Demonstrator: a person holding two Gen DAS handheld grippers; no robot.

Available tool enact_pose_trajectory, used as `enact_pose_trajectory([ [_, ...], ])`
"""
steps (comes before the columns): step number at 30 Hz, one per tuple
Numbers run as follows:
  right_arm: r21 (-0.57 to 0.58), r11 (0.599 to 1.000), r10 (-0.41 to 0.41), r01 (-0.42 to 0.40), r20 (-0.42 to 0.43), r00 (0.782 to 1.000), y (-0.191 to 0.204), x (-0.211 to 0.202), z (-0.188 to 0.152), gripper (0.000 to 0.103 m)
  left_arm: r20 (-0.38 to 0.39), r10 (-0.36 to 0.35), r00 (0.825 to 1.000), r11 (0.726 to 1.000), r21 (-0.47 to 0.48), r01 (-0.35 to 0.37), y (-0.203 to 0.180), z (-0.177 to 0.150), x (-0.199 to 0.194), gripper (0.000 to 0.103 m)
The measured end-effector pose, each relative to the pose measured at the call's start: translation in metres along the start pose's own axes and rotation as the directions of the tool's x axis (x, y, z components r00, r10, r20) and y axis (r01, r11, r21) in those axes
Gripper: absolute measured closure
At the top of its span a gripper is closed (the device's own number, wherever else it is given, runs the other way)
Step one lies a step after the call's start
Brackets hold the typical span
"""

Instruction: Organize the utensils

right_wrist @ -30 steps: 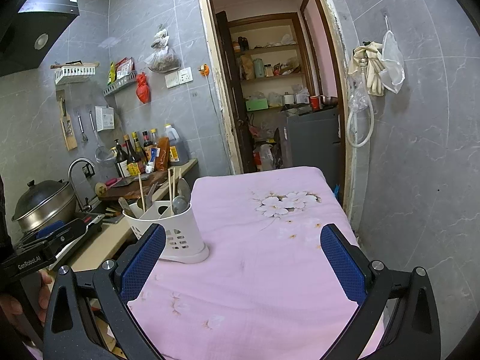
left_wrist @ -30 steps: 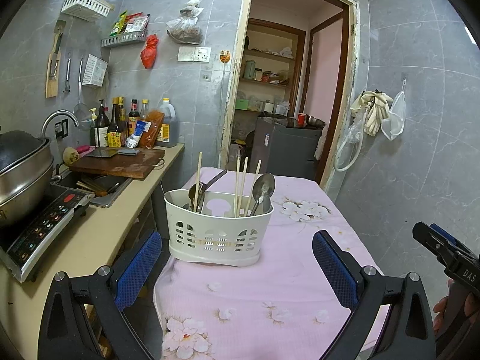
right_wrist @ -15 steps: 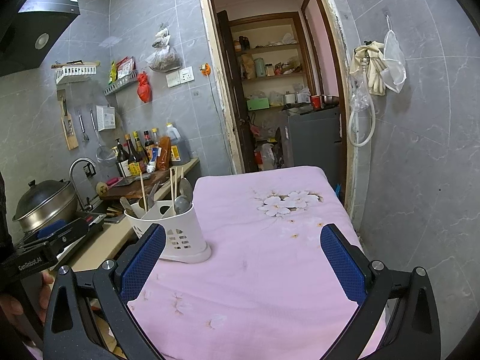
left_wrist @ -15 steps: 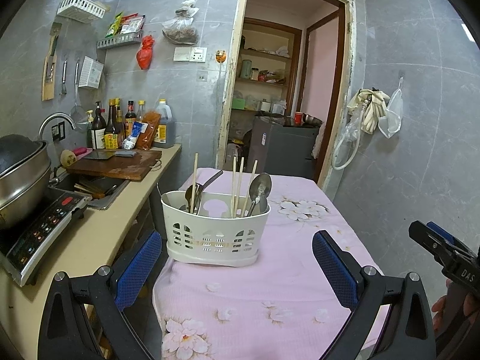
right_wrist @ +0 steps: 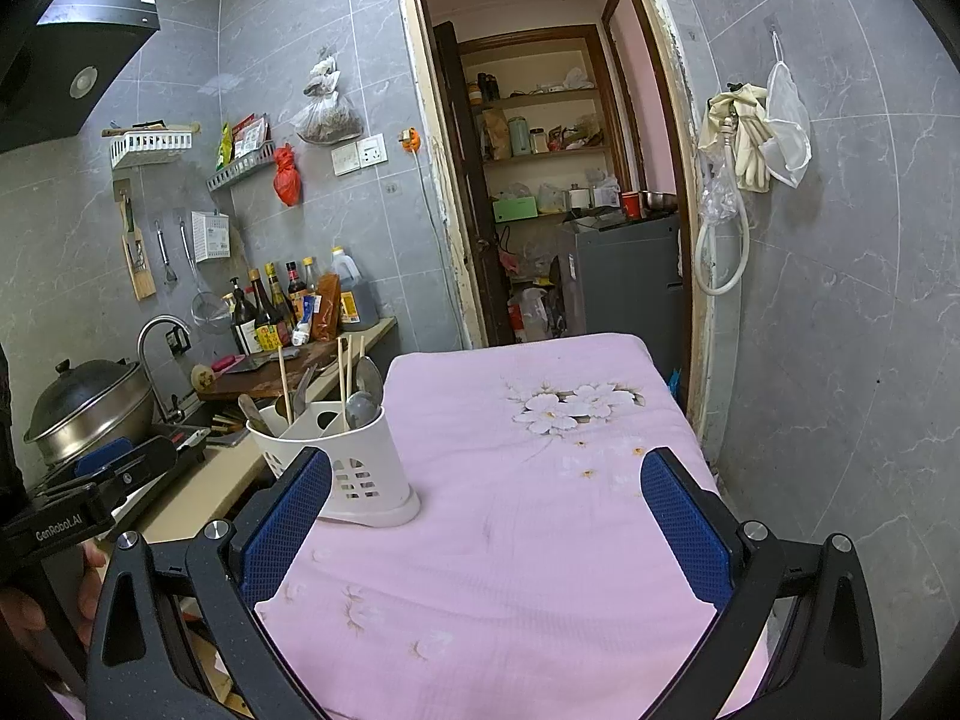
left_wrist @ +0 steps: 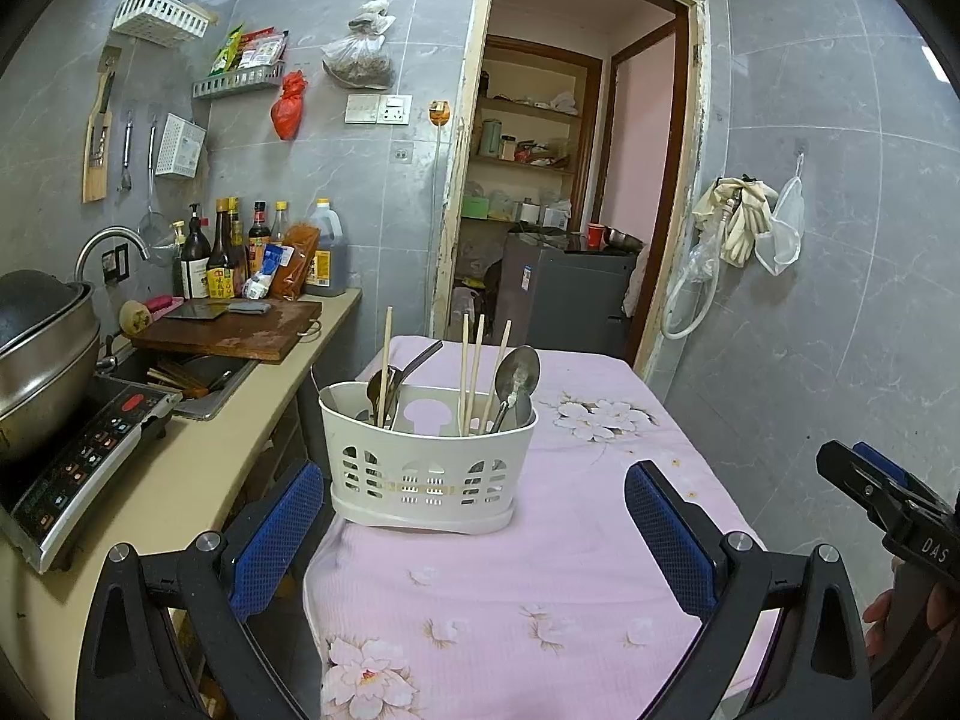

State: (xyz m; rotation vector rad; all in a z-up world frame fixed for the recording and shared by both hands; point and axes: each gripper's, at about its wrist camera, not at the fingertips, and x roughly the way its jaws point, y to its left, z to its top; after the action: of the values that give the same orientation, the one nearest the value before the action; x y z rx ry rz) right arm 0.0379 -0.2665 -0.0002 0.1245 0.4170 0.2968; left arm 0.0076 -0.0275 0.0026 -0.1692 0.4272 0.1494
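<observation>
The white utensil holder (left_wrist: 427, 456) stands upright near the left edge of the pink-clothed table (left_wrist: 540, 588), about midway along it, with chopsticks (left_wrist: 470, 372) and spoons (left_wrist: 516, 378) standing nearly upright in its compartments, handles or bowls pointing up and leaning slightly. No utensil can be seen loose on the cloth.

The holder lies straight ahead of the left gripper (left_wrist: 474, 531), framed between its blue pads, which are spread wide with nothing between them. From the right gripper (right_wrist: 486, 531) the holder sits ahead and to the left, just past the left pad; this gripper too is spread wide and empty. The left one looks the better placed to reach it, moving forward; a pick of any utensil would probably need to come from above, along the upright shafts.

Beyond the table's left edge runs the counter (left_wrist: 198, 468) with a cooktop (left_wrist: 78, 468), pot (left_wrist: 42, 360), sink and cutting board (left_wrist: 234, 333). Nothing stands between the left gripper and the holder.
</observation>
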Motion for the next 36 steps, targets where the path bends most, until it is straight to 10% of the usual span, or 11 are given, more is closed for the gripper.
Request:
enact_pose_trajectory([
  [36, -0.001, 1.000, 0.001, -0.001, -0.004, 1.000, -0.0015, -0.0005, 0.0034, 0.001, -0.002, 0.006, 1.000, 1.000, -0.005, -0.006, 0.0011, -0.0026, -0.0006, 0.002],
])
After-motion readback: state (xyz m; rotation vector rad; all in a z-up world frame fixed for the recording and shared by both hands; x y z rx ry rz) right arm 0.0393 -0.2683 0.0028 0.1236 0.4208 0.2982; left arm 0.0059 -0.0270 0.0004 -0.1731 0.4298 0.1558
